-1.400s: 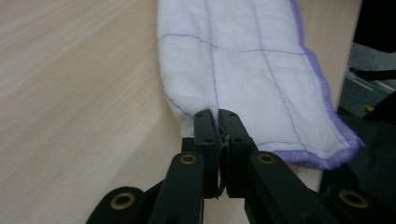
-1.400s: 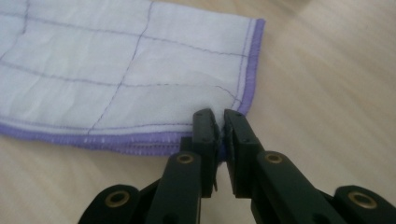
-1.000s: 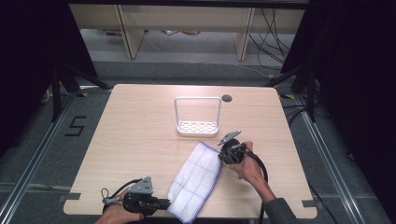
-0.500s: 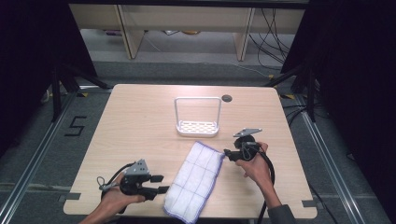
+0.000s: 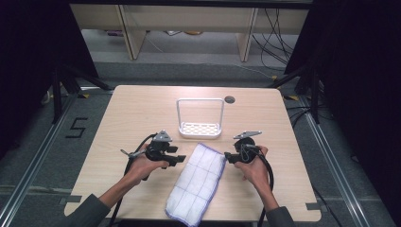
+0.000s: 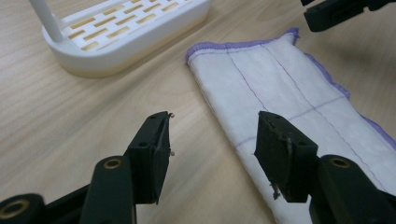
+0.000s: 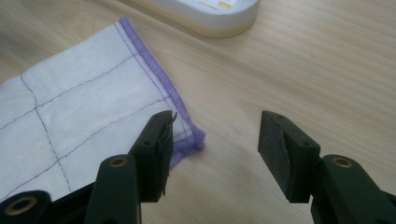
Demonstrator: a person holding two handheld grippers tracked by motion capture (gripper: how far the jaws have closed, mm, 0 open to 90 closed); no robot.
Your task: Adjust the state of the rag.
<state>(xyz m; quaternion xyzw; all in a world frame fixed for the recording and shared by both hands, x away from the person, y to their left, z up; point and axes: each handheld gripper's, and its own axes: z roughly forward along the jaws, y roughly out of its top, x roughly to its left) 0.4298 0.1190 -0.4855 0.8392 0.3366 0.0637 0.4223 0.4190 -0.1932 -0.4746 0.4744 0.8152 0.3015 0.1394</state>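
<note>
A white cloth with purple stitching lies flat and folded on the wooden table, running from the middle toward the front edge. My left gripper is open beside the cloth's left edge. In the left gripper view its gripper has one jaw over the cloth and one over bare wood. My right gripper is open at the cloth's far right corner. In the right gripper view that gripper has the cloth's purple-hemmed corner at its left jaw.
A white slotted rack with a tall wire loop stands just behind the cloth, and its base is close ahead of the left gripper. A round cable hole lies near the table's back edge. Cables trail from both grippers.
My left gripper has moved from the table's front left edge forward and right to the cloth's left side. The right gripper shifted slightly right off the cloth's corner. The cloth stayed put.
</note>
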